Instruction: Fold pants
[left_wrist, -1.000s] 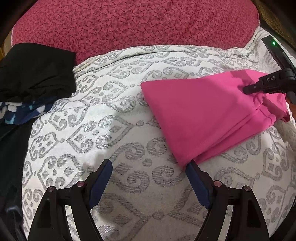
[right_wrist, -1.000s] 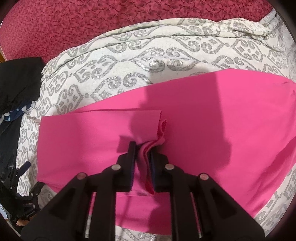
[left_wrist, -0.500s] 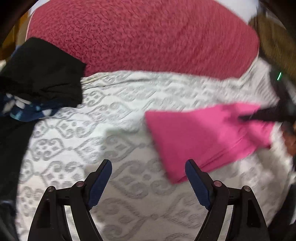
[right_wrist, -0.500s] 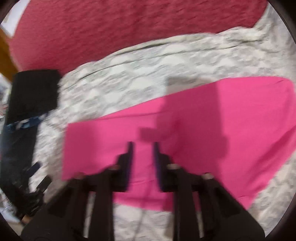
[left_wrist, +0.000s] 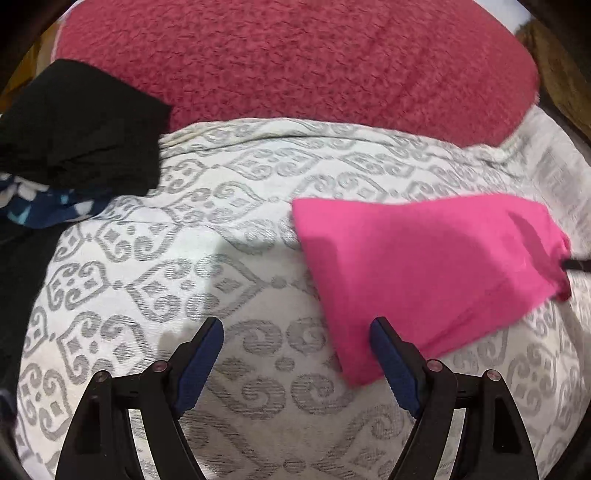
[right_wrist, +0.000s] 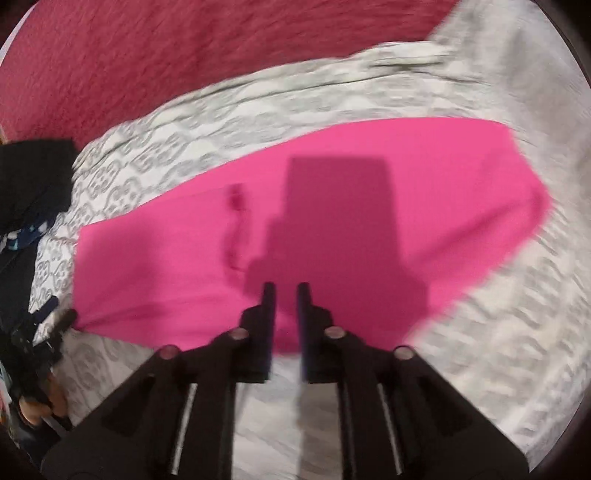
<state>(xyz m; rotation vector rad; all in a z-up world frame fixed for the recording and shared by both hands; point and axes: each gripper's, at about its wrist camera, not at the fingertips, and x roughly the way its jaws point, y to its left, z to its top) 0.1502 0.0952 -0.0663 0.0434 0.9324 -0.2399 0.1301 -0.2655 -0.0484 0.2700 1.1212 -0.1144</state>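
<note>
The pink pants (left_wrist: 424, 266) lie folded flat on the grey-patterned white bedspread (left_wrist: 166, 266). My left gripper (left_wrist: 295, 328) hovers open over bare bedspread, its right finger (left_wrist: 391, 362) beside the pants' near left corner without touching it. In the right wrist view, which is blurred, the pants (right_wrist: 166, 266) spread across the middle. My right gripper (right_wrist: 286, 288) hangs above their near edge. Its jaws are opening with a narrow gap and nothing between them. Its shadow falls on the cloth.
A red textured blanket (left_wrist: 295, 55) covers the far side of the bed. A black garment (left_wrist: 74, 129) and a blue patterned cloth (left_wrist: 44, 210) lie piled at the left edge. A hand (right_wrist: 40, 402) shows at the lower left of the right wrist view.
The right gripper let go of the bunched pink edge that it pinched, then rose and drew back. The pants now lie flat. The left gripper stayed open and rolled slightly.
</note>
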